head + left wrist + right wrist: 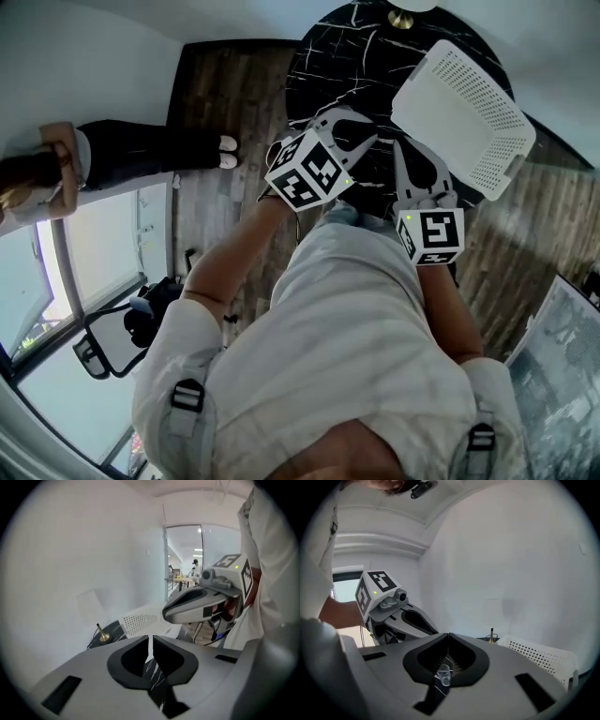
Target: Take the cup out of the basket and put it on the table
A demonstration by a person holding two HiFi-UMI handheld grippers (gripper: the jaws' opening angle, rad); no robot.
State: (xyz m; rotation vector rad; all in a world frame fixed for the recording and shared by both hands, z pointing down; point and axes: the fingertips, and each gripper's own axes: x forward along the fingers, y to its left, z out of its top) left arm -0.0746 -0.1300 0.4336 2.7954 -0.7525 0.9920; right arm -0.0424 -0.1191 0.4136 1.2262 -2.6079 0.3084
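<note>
Cup, small and clear, stands upright on the black marble table, outside the white perforated basket that sits on the table's right side. It shows through the opening behind the tips of the right gripper, whose jaws are clenched together and grasp nothing. The left gripper, just left of it, is likewise closed and empty. A small brass piece stands at the far edge.

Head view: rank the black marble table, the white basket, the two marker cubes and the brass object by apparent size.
1. black marble table
2. white basket
3. left marker cube and right marker cube: similar; the left looks slightly bigger, perhaps only nearer
4. brass object
</note>
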